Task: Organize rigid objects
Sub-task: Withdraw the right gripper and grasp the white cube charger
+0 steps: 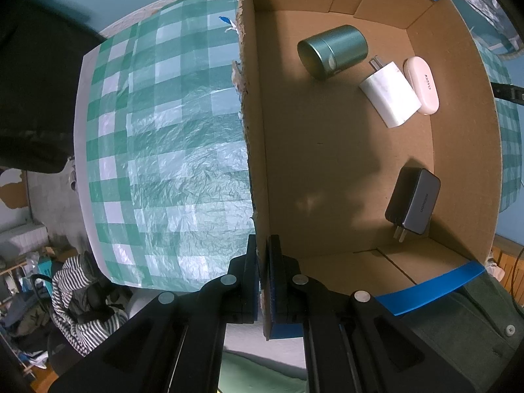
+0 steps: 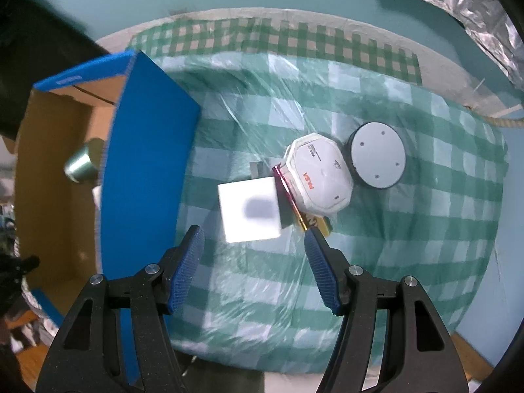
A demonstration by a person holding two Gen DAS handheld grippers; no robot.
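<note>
My left gripper [image 1: 264,252] is shut on the side wall of an open cardboard box [image 1: 258,150] with blue outer faces. Inside lie a green metal tin [image 1: 332,50], a white charger [image 1: 389,96], a white oval case [image 1: 422,83] and a dark grey charger [image 1: 413,201]. My right gripper [image 2: 253,239] is open and empty, just in front of a white cube charger [image 2: 250,208] on the checked cloth. Behind the cube sit a thin gold and pink item [image 2: 296,201], a white octagonal device [image 2: 319,175] and a round grey disc [image 2: 376,159]. The box [image 2: 144,170] stands to the left.
The table is covered with green and white checked cloth [image 2: 409,229] under clear plastic. Crinkled foil [image 2: 465,3] lies at the far right. A striped garment [image 1: 82,298] and clutter are below the table's edge at the left.
</note>
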